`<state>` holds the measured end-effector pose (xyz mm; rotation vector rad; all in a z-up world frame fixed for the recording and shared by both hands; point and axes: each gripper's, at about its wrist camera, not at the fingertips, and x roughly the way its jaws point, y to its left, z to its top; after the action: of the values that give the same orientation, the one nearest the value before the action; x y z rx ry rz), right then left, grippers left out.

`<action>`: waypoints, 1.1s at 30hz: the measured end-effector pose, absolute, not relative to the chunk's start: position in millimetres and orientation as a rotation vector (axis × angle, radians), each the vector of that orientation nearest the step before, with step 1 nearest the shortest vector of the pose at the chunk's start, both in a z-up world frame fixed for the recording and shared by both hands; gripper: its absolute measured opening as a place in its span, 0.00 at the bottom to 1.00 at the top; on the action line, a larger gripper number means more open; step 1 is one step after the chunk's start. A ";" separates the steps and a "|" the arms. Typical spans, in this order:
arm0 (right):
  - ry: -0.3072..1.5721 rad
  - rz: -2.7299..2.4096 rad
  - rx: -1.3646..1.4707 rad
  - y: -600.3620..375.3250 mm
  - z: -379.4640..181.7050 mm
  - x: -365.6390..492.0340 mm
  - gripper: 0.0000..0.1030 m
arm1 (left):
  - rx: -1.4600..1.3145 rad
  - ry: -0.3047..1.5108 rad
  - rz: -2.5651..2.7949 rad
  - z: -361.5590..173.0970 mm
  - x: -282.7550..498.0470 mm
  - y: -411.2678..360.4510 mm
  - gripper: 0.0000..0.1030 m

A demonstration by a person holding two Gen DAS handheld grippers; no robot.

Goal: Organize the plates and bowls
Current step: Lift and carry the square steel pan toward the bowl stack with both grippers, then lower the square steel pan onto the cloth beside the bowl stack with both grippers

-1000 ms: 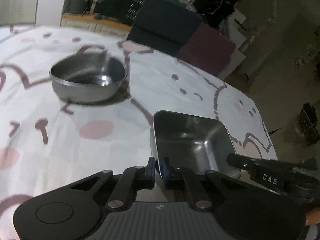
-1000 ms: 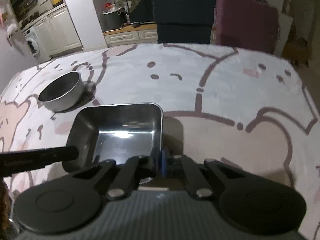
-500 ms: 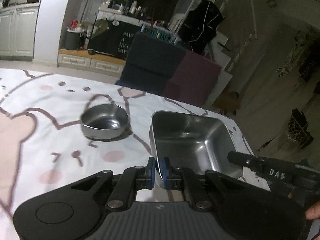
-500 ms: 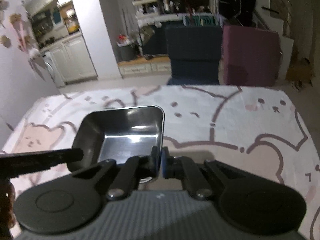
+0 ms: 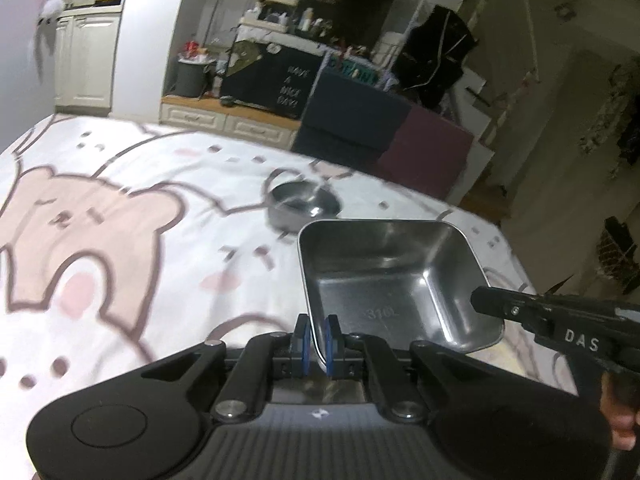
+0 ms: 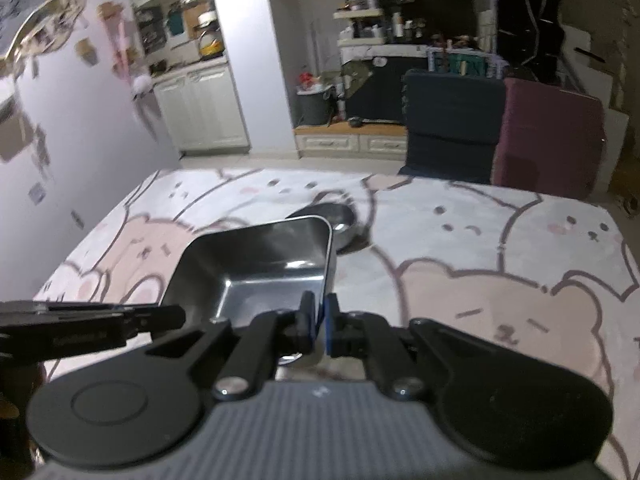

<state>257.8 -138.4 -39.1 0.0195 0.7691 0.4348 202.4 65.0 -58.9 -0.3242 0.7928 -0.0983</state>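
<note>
My left gripper (image 5: pixel 316 338) clamps the near-left rim of the square steel tray (image 5: pixel 384 272); my right gripper (image 6: pixel 318 320) clamps its near-right rim; tray now raised off the bear-print cloth (image 5: pixel 120 240), where it sat a second ago; round steel bowl (image 5: pixel 302 204) stands beyond, apart.

Home, open-plan living and kitchen area: white kitchen cabinets (image 6: pixel 200 112), cluttered shelves of bottles (image 6: pixel 380 20), bear-print cloth (image 5: pixel 100 240) over the table, two upholstered chairs (image 6: pixel 500 128)
</note>
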 end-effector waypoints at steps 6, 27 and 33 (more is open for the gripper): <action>0.830 0.458 -0.029 -107.4 -56.7 231.3 0.08 | -0.321 0.868 -0.066 -86.4 187.3 81.8 0.07; 0.930 0.462 -0.109 -80.1 -82.9 215.2 0.09 | -0.205 1.027 -0.068 -133.7 194.2 69.4 0.09; 0.943 0.474 -0.115 -78.3 -85.5 216.4 0.10 | -0.190 1.041 -0.063 -138.0 195.6 69.7 0.10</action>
<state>216.4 -78.3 -85.5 -0.1153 0.9430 0.4742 195.6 69.7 -138.0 -0.1897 1.0409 -0.0627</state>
